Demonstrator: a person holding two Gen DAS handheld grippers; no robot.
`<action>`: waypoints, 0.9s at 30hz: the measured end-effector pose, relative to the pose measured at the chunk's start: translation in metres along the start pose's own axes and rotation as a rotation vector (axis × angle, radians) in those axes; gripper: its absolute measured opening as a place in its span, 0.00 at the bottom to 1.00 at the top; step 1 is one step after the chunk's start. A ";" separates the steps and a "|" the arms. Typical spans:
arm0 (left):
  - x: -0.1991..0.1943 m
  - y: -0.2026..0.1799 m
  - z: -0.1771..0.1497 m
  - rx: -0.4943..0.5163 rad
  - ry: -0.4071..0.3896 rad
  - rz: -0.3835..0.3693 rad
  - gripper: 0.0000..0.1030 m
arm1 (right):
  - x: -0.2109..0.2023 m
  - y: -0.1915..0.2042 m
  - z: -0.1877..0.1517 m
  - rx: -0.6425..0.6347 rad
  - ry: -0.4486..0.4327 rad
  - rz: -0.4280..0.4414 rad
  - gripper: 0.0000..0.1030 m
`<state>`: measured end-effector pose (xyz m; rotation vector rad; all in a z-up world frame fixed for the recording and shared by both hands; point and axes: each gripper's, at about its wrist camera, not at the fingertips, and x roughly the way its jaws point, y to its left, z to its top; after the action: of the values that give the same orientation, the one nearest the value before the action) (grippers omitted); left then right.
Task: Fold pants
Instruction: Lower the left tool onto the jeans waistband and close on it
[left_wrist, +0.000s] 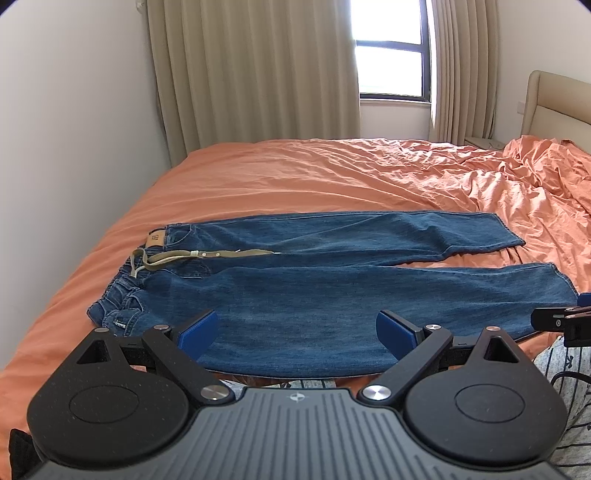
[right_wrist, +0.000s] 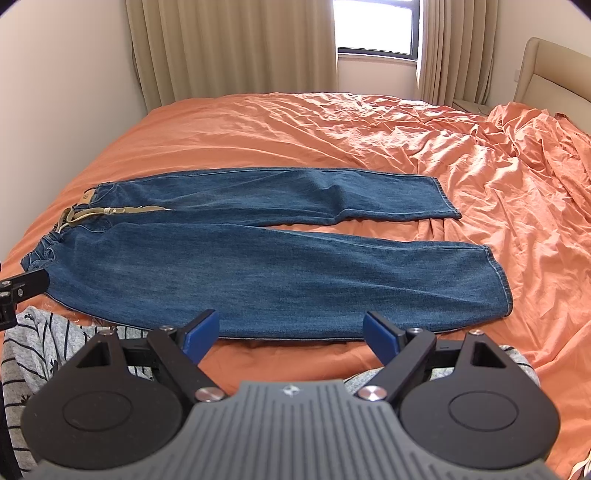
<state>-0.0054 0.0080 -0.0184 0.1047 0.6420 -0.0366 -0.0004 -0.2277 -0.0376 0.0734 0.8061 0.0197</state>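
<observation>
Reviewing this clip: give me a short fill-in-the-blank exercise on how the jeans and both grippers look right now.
1. The jeans lie flat on the ____ bedsheet.
2. The jaws of the left gripper and the right gripper are both ____.
3. A khaki ____ lies at the waistband.
4. The two legs are spread apart, so the jeans are not yet ____.

Missing words: orange; open; belt; folded
</observation>
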 end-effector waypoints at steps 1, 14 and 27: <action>0.003 0.007 0.002 0.001 0.001 0.006 1.00 | 0.001 0.000 -0.001 -0.003 -0.004 0.000 0.79; 0.017 0.077 -0.006 0.118 -0.066 0.164 0.98 | 0.020 -0.049 -0.003 -0.044 -0.102 -0.041 0.79; 0.117 0.221 0.012 0.076 0.060 0.052 0.83 | 0.117 -0.128 0.032 0.170 -0.008 -0.054 0.77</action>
<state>0.1104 0.2267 -0.0602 0.1965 0.6979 -0.0080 0.1025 -0.3518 -0.1086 0.2122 0.8002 -0.0998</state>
